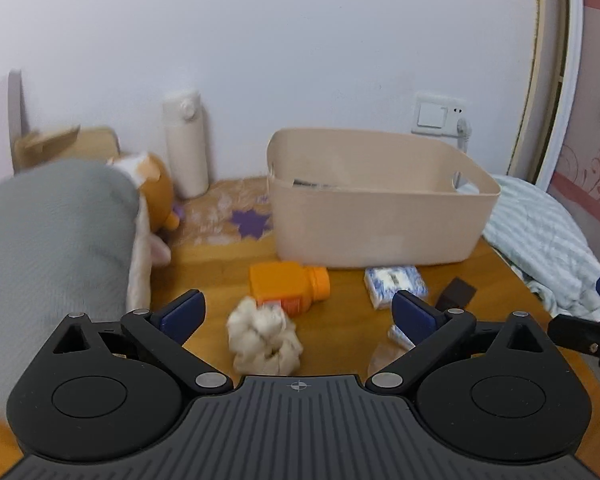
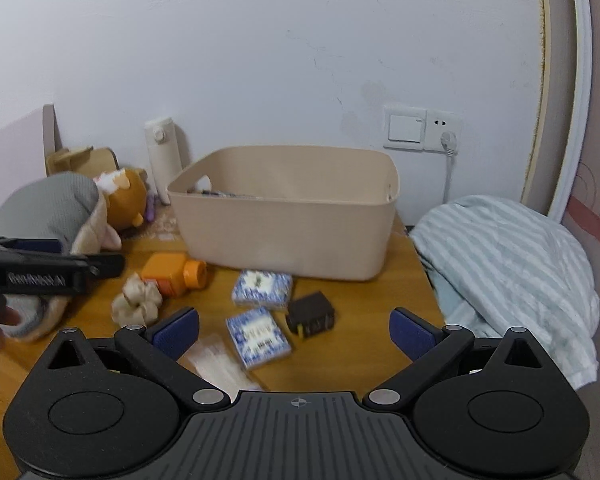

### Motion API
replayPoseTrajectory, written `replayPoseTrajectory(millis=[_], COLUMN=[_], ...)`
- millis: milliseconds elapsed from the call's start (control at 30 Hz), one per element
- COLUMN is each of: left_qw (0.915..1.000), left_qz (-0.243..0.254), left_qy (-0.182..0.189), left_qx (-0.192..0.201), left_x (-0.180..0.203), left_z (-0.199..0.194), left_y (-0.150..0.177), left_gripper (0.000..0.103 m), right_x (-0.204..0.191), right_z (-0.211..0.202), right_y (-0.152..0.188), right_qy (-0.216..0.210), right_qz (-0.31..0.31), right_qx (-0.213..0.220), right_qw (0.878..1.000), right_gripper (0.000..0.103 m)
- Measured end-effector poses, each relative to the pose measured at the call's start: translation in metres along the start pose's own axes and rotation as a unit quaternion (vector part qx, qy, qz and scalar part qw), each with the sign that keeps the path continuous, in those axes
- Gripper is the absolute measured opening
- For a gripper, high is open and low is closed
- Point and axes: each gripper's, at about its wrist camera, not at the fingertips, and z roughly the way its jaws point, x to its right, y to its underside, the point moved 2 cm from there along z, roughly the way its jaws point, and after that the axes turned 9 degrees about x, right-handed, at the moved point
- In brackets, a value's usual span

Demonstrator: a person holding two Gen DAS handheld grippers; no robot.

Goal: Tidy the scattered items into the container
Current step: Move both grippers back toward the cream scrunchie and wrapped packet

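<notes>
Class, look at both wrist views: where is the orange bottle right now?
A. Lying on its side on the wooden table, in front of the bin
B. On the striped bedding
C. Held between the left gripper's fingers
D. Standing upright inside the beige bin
A: the orange bottle lies on its side on the wooden table, in front of the beige bin, beside the cream scrunchie; no gripper touches it.

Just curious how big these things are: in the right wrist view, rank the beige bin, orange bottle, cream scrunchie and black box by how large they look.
1. beige bin
2. orange bottle
3. cream scrunchie and black box look about alike; I cannot rank them.
</notes>
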Motion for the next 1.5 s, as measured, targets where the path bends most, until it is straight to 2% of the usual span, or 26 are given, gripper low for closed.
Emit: replayPoseTrajectory(millis=[200,367,567,733,1100,1500], left_qw=[0.9997,0.9989,0.9980,0.9981,0.9970,0.9961], left_qz=[-0.022,-0.040,-0.034,-0.017,-0.016,-0.015], left_qy=[-0.011,-0.001,0.010,0.007,0.008,0.003], left_qx=[-0.008,-0.026,-0.053,-0.059,-0.075,-0.087], left_x=[-0.017,-0.029,-0.028,-0.024,-0.026,-0.034], left_z=[-0.008,-0.005,0.009,0.019,0.048,0.091], left_y=[0.018,0.034,0.051,0.058,0.060,0.057], left_gripper=[0.101,0.101,0.101,0.101,0.101,0.101], right_x=[-0.010,-0.009,-0.017,-0.020,-0.021,-0.024], right_z=[-0.001,0.006,0.003,0.010,0.038,0.075], right_y=[0.018,0.035,0.043,0.045,0.057,0.064], right_qy=[-0.019,-0.050,-0.055,-0.065,-0.088,-0.100], right_qz=[-0.017,0.008,-0.010,-0.022,-0.026,-0.033], right_qx=[-0.013,-0.038,-0.023,-0.034,-0.059,-0.091], right_qw=[1.000,0.998,0.998,0.997,0.994,0.990], right_gripper=[0.103,0.103,0.103,0.103,0.102,0.085])
